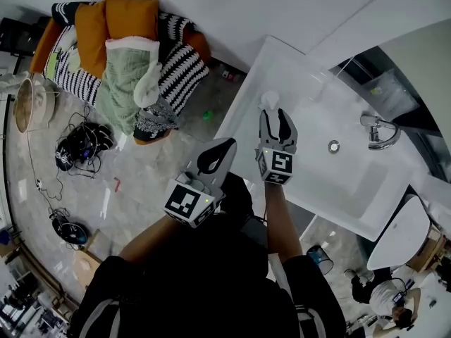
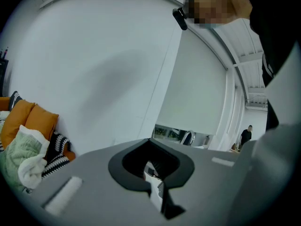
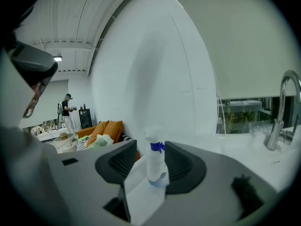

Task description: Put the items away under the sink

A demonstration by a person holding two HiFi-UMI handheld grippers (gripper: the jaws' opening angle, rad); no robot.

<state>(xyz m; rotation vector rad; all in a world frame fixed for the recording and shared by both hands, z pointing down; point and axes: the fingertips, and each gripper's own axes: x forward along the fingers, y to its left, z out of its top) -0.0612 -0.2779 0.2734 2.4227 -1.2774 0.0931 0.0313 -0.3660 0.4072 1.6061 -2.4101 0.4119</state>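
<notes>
The white sink (image 1: 352, 178) runs across the right of the head view, its faucet (image 1: 378, 131) at the far edge and the drain (image 1: 333, 146) in the middle of the basin. On the flat counter (image 1: 243, 122) at the sink's left end stands 1 small spray bottle (image 1: 270, 101), upright, clear-bodied with a blue collar under a white trigger head. The right gripper (image 1: 277, 120) reaches over the counter's near edge toward it; in the right gripper view the 2 jaws of the right gripper (image 3: 150, 148) are spread wide with the spray bottle (image 3: 155, 167) standing between their tips. A gap shows at the left pad, the bottle is close to the right one, and neither pad presses on it. The faucet (image 3: 281, 114) shows to the right of the bottle in that view. The left gripper (image 1: 222, 151) hangs off the sink's left side, over the floor, clear of the counter, and its claw (image 2: 150, 145) is pressed together with nothing in it. Well to the left of the sink, against the wall, is a couch (image 1: 127, 51) piled with orange cushions, a striped blanket and a pale green throw.
</notes>
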